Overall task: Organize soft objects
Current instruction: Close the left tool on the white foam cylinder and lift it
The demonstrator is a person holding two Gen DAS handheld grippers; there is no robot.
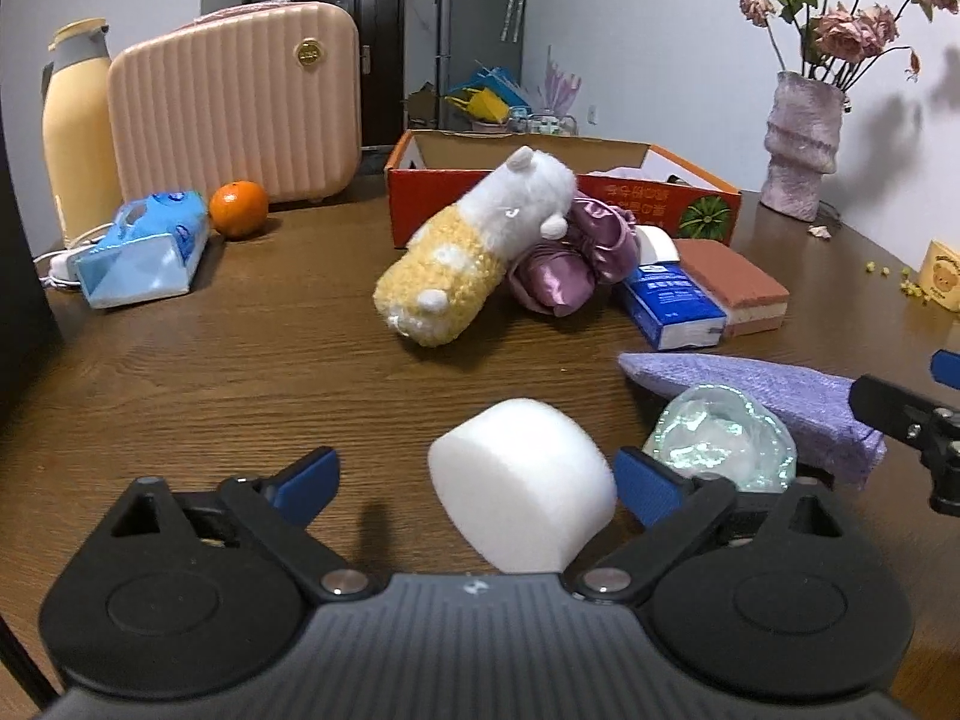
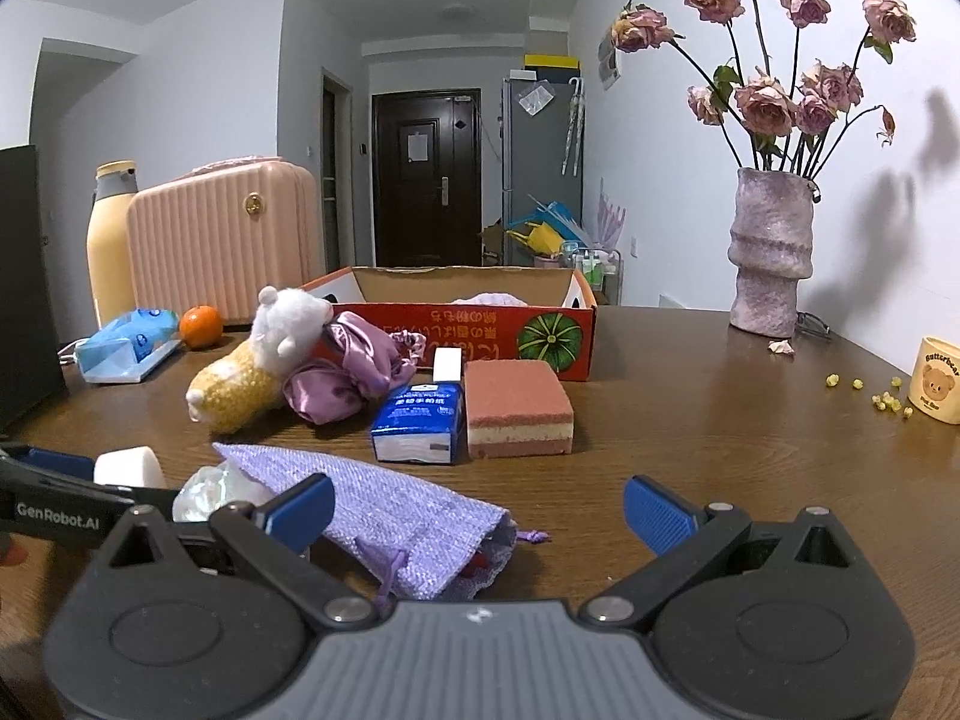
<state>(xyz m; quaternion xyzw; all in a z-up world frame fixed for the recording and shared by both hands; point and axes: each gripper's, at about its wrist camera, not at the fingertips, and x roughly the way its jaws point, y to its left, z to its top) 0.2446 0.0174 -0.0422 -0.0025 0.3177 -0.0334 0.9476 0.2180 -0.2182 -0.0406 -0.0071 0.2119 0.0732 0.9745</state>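
A white foam block [image 1: 522,492] lies on the brown table [image 1: 240,360] between the fingers of my left gripper [image 1: 480,486], which is open. Its right pad sits close to the block and the left pad stands well apart. My right gripper [image 2: 480,510] is open just above a purple knitted pouch [image 2: 396,516], with nothing in its grip. Crumpled clear plastic [image 1: 720,438] lies against the pouch. Further back are a yellow-and-white plush toy [image 1: 474,246], a purple satin cloth [image 1: 576,264], a blue tissue pack [image 1: 672,306] and a red-brown sponge [image 1: 738,285]. An open orange cardboard box [image 1: 660,198] stands behind them.
At the back left stand a pink hard case [image 1: 240,102], a yellow bottle [image 1: 78,132], an orange [image 1: 238,209] and a blue wipes pack [image 1: 144,252]. A vase of dried roses [image 2: 771,252] and a bear cup [image 2: 936,384] stand at the right.
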